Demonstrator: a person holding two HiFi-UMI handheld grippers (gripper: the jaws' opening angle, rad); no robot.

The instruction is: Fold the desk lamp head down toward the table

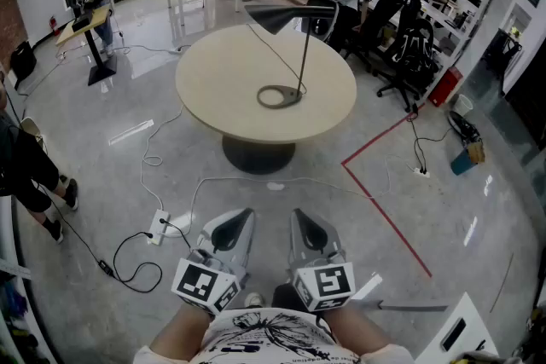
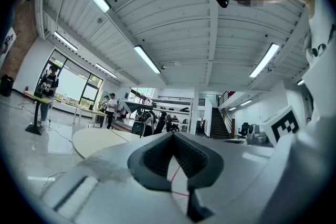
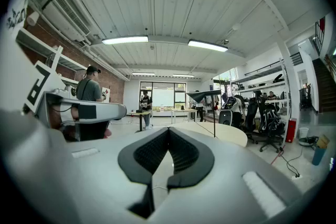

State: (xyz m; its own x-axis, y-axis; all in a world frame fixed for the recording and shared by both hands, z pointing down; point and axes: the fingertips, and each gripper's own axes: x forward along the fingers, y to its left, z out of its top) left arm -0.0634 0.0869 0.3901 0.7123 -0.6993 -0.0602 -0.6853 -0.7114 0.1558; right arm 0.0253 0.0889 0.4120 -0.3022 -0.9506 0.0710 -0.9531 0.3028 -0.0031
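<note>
Out on the round table (image 1: 223, 85) in the middle of the room stands the desk lamp (image 1: 305, 51), its ring base resting on the tabletop and its dark lamp head (image 1: 286, 16) up at the top of the thin stem, jutting out sideways over the table. Well back from the table, the person holds the left gripper (image 1: 244, 216) and the right gripper (image 1: 299, 216) side by side close to the body, pointing toward the table. Both pairs of jaws are pressed together at the tips with nothing between them.
</note>
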